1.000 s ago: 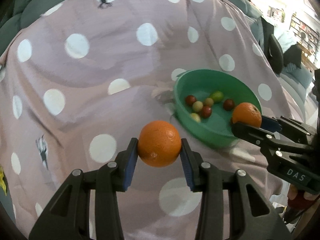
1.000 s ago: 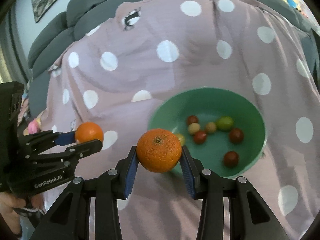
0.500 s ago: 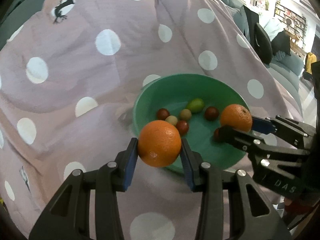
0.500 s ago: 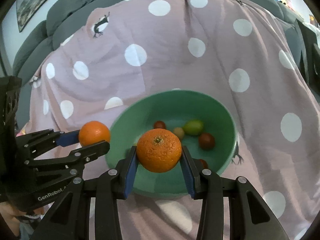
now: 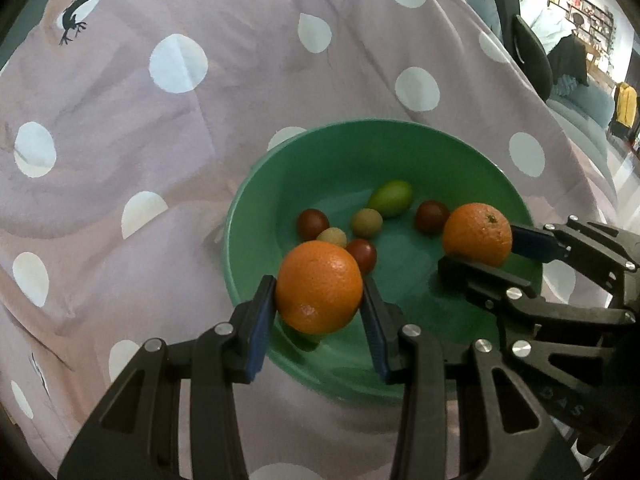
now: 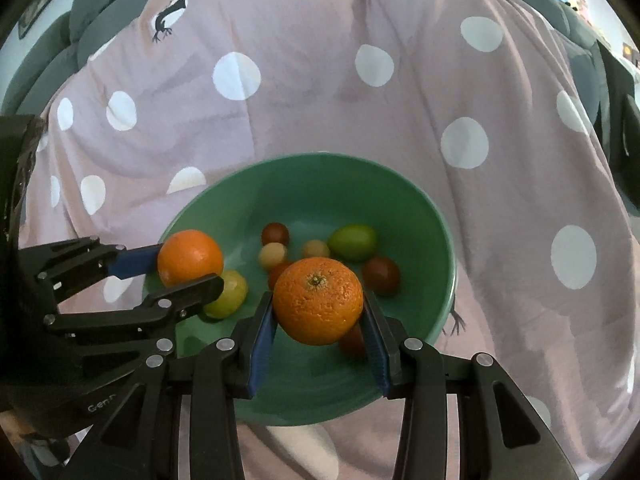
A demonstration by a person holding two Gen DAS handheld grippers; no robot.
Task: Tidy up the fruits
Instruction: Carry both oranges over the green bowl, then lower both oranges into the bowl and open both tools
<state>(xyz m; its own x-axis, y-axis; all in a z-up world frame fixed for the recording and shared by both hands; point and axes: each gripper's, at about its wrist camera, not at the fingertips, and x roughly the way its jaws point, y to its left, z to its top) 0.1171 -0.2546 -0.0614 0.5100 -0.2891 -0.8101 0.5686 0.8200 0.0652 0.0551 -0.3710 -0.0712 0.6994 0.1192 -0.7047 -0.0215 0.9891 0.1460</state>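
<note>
The left gripper [image 5: 319,292] has its jaws clenched on an orange [image 5: 319,286] over the green bowl's [image 5: 256,208] 7 o'clock rim. The right gripper [image 6: 318,306] grips a second orange [image 6: 318,300] over the bowl's 4 o'clock side. Small tomatoes [image 5: 431,216] and a green fruit [image 5: 390,198] lie inside, on the dotted cloth [image 5: 180,120].
</note>
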